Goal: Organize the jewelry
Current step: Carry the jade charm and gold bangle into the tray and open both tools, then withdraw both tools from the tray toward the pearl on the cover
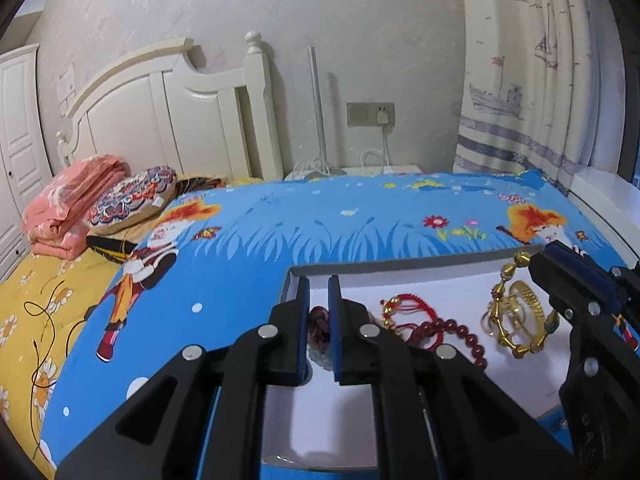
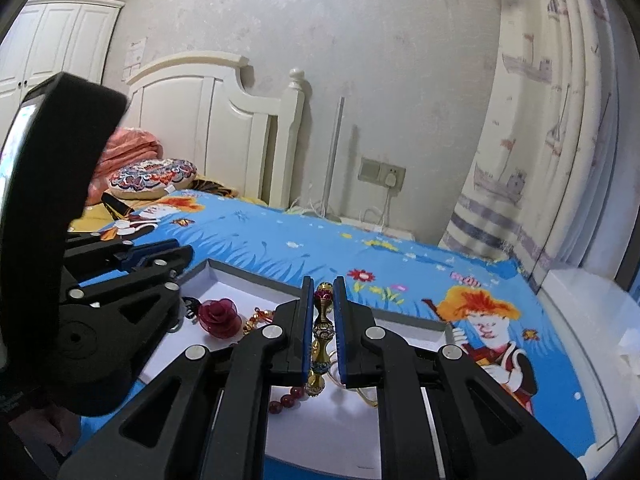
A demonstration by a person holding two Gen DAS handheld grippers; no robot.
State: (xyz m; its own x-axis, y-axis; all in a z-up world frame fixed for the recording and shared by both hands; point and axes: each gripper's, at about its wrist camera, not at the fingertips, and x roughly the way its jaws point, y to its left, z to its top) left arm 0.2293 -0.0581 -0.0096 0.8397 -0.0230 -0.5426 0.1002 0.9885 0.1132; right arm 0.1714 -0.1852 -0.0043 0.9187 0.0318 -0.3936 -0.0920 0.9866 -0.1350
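A shallow white tray with a grey rim (image 1: 400, 266) (image 2: 256, 276) lies on the blue cartoon bedsheet. My right gripper (image 2: 323, 278) (image 1: 544, 256) is shut on a gold beaded bracelet (image 2: 323, 328) (image 1: 520, 348), which dangles over the tray's right part. My left gripper (image 1: 319, 280) (image 2: 182, 250) hovers by the tray's far left corner, jaws nearly together. A dark red fabric rose (image 2: 220, 316) (image 1: 318, 320) shows through their gap and seems to lie in the tray below. Also in the tray are a red knotted cord (image 1: 400, 308), dark red beads (image 1: 452, 328) and a gold bangle (image 1: 524, 300).
A folded pink blanket (image 1: 68, 208) and a patterned cushion (image 1: 132, 200) lie near the white headboard (image 1: 160, 100). A thin black cord (image 1: 44, 320) trails over the yellow sheet at the left. A wall socket (image 1: 370, 114) and a curtain (image 1: 540, 80) stand behind the bed.
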